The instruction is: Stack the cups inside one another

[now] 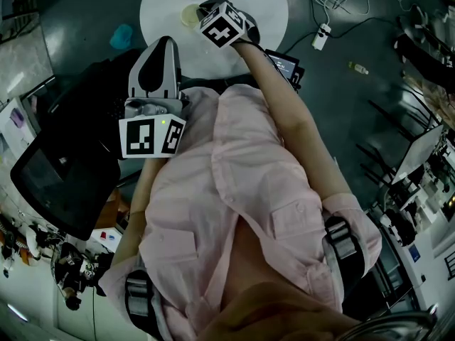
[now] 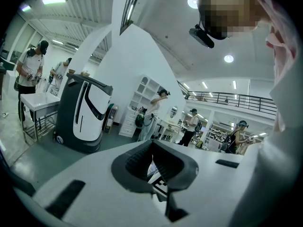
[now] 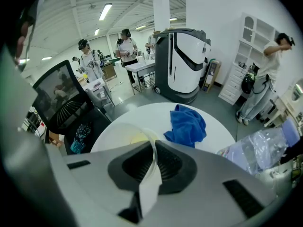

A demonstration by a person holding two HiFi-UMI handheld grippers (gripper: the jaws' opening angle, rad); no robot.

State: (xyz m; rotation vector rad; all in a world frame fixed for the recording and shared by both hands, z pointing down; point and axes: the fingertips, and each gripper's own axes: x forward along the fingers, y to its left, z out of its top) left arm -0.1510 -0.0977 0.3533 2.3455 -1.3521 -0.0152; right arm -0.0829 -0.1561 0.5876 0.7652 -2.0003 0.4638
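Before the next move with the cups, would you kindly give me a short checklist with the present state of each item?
1. Grip: right gripper shut on the wall of the clear cup: ok.
2. Cup lifted off the table or resting on it: cannot tell.
3. Cup apart from the blue cloth: ok.
4. A second cup to nest with in sight: cannot tell; none clearly shows in any view.
5. Other hand free: left gripper has its jaws together with nothing between them, held back from the table: ok.
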